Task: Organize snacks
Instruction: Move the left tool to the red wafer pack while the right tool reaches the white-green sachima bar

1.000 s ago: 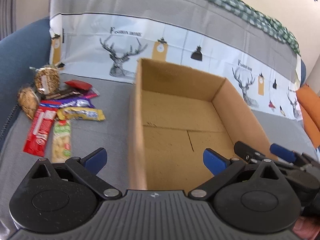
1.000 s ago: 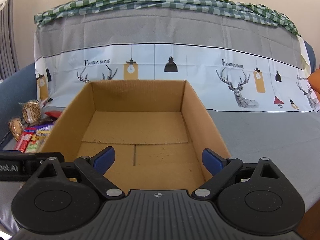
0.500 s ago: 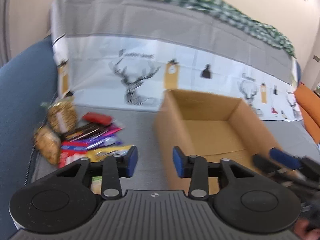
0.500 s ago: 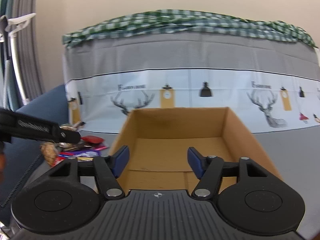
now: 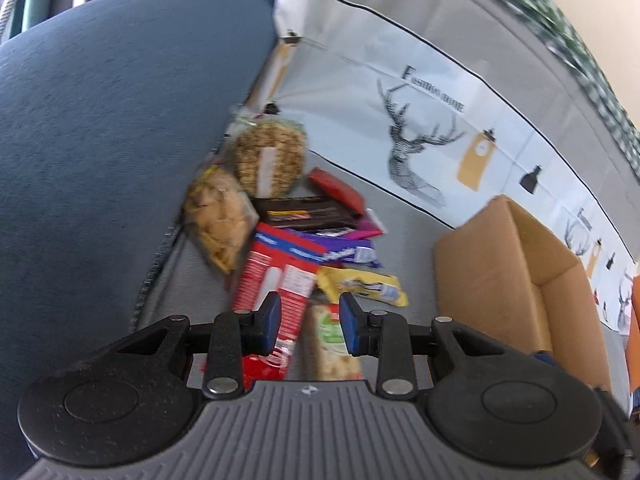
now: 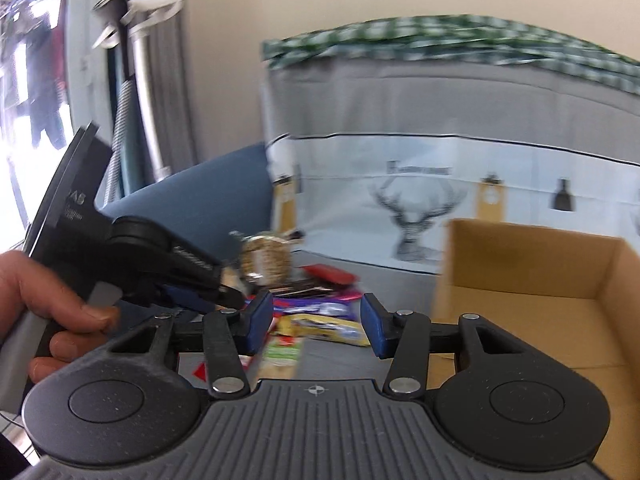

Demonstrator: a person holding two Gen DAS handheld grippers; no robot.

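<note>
Left wrist view: the left gripper hovers over a heap of snacks lying on a grey sofa cover, close against a blue armrest. Its jaws have just been closing and now stand narrow, with nothing pinched between the blue pads; a green-labelled bar and a red-and-white packet lie below the gap. Farther back are a round bag of oat biscuits, a bag of pale crackers, a black bar, a small red packet, a purple wrapper and a yellow wrapper. An open cardboard box stands to the right of the heap, apart from it.

Right wrist view: the right gripper points over the same heap, blurred here. Its jaws have just been closing too, stand about half open, and are empty. The box is at right, nothing visible inside. At left, a hand grips the other gripper's handle.
</note>
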